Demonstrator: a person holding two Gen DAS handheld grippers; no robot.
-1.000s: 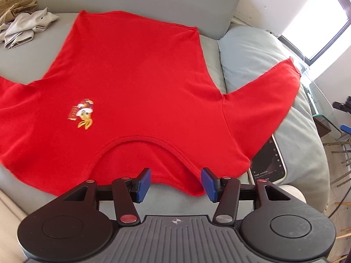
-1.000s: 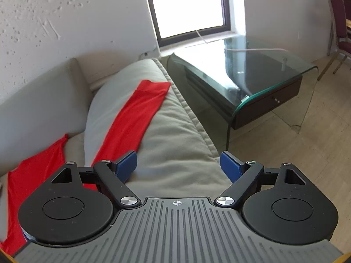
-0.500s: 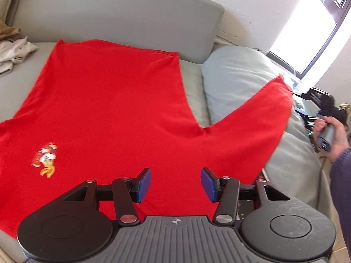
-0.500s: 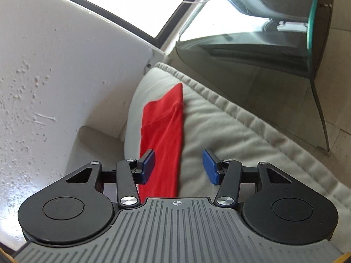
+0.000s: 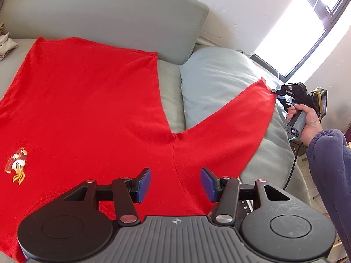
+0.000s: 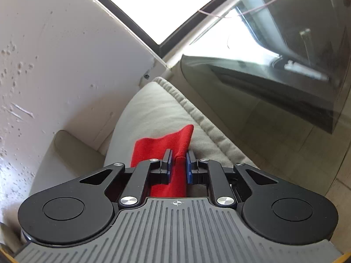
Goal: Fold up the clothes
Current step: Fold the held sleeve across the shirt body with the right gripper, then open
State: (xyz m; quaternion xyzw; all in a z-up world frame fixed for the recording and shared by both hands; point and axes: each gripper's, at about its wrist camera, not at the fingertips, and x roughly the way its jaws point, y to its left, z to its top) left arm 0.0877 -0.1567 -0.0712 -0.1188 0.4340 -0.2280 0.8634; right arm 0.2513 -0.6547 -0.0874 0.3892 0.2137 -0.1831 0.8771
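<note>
— Where's the shirt (image 5: 92,100)?

— Spread flat on the sofa (image 5: 109,15), one sleeve (image 5: 232,122) over the armrest. Light, limp stuff; best taken by the cuff. The right claw (image 6: 177,164) is closing on it, cloth between its pads. The left claw (image 5: 175,183) hangs released above the shoulder.

— Any writing?

— Only a cartoon duck print (image 5: 17,167); nothing readable.

Grey sofa (image 5: 173,83): red shirt (image 5: 87,100) spread flat; pale garment, probably crumpled, (image 5: 6,43) at far-left edge.
</note>
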